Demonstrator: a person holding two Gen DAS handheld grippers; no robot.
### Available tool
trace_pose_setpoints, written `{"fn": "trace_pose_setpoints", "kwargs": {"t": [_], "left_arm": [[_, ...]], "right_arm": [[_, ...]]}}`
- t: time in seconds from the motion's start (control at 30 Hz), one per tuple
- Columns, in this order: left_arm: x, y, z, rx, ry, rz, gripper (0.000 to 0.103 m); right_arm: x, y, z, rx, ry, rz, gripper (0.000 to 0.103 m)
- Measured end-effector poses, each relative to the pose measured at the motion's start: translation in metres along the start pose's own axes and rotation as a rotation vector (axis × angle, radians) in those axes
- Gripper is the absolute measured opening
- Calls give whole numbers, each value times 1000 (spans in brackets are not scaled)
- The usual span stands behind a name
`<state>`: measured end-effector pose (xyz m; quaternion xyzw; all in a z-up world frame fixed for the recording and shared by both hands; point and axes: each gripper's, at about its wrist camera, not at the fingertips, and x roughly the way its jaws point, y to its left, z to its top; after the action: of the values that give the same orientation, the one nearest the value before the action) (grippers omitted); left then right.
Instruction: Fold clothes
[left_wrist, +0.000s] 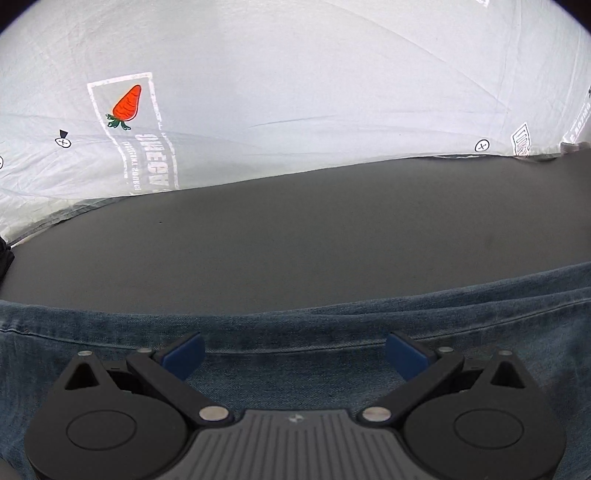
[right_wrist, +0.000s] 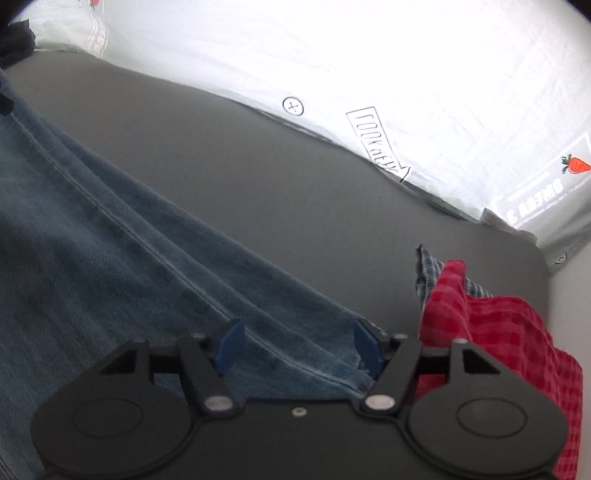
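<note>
Your left gripper (left_wrist: 293, 354) hovers over one pair of blue jeans (left_wrist: 295, 332), its two blue-padded fingers (left_wrist: 184, 356) spread wide apart with nothing between them. In the left wrist view the denim fills the lower third, its stitched edge running from 9 to 3 o'clock just ahead of the pads. Beyond it, toward 12 o'clock, lies the bare grey table (left_wrist: 295, 229), and past that a white printed sheet (left_wrist: 295, 74) showing one orange carrot (left_wrist: 127, 105) at 10 o'clock.

Your right gripper (right_wrist: 299, 350) is also open, its two fingers (right_wrist: 231, 345) straddling the frayed hem end of a jeans leg without closing on it. In that view the jeans stretch from 6 toward 10 o'clock. At 4 o'clock sits one red checked cloth (right_wrist: 498, 332), with one blue plaid cloth (right_wrist: 430, 269) peeking out behind it; they touch each other and lie just beside the hem
</note>
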<state>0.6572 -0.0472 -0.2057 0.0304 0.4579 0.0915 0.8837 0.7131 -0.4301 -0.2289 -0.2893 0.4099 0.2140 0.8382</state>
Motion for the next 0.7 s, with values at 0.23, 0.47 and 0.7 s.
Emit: {"fn": "trace_pose_setpoints", "kwargs": {"t": [0.23,0.47,0.7], "left_arm": [[6,-5,-2,-2,24,16,103],[-4,-8,-10,35,16,49,103],[-17,5,-10,24,-15,101,103]], "right_arm": [[-3,-16,-5,-121,12,63,3],[-32,-17,-5,-191,-107,-51,2],[-24,-28,-8,-153,-119,-301,0]]}}
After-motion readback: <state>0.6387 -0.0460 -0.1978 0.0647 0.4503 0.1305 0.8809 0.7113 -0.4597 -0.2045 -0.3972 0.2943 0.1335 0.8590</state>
